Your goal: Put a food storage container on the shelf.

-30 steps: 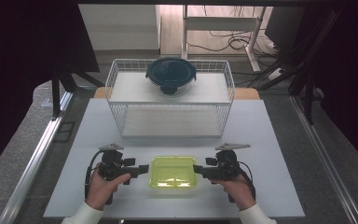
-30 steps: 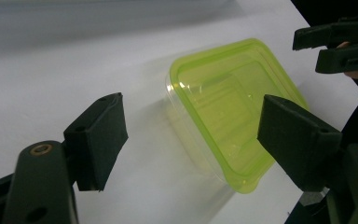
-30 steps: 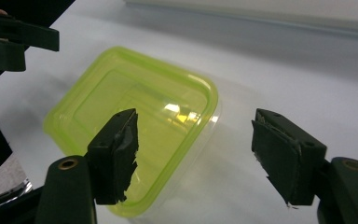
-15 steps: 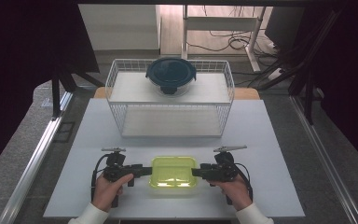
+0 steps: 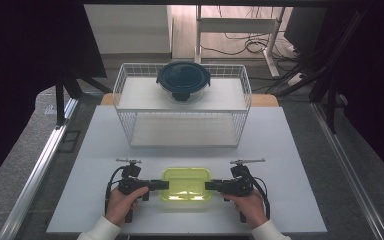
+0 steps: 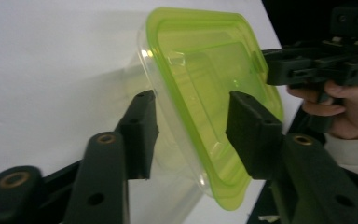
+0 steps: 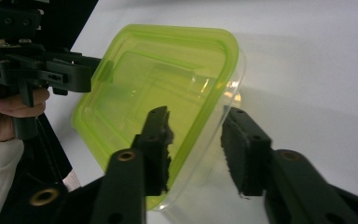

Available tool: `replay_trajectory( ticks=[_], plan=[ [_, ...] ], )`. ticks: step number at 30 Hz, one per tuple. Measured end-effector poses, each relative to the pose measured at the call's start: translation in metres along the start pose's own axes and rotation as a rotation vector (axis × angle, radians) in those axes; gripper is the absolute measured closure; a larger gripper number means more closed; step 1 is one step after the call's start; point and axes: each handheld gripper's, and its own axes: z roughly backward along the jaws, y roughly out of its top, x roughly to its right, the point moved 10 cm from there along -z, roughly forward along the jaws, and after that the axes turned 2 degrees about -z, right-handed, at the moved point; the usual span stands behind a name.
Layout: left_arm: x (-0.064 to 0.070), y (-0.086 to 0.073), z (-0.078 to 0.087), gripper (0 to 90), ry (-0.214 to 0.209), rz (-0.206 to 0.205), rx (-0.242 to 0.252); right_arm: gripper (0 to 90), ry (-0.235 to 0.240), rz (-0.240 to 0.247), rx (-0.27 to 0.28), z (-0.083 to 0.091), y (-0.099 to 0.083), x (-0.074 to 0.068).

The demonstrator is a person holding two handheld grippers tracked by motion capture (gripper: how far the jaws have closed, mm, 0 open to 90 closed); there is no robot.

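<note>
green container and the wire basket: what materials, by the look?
Green container: likely plastic. Glossy translucent lime lid over a clear body; the table shows through in the left gripper view.
Wire basket: apparently metal wire with a white coating, in an open grid.

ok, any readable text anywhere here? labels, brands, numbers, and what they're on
None readable.
Green-lidded container: no label or print on its lid or clear walls in either gripper view.
Dark-lidded bowl on the wire rack: no marking seen; too small to rule out embossing.
Left claw and right claw: plain black, no lettering.
</note>
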Motion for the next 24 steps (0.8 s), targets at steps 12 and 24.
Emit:
replay_trajectory(
  ticks=[12, 24],
  plan=[
    [0.001, -0.003, -0.002, 71.7, 0.011, 0.029, 0.012, 72.2, -0.012, -0.032, -0.003, 0.002, -0.002, 0.000],
    [0.006, 0.002, 0.006, 76.1, 0.020, 0.000, 0.035, 77.2, -0.021, 0.018, 0.013, 0.008, 0.002, -0.011]
  ],
)
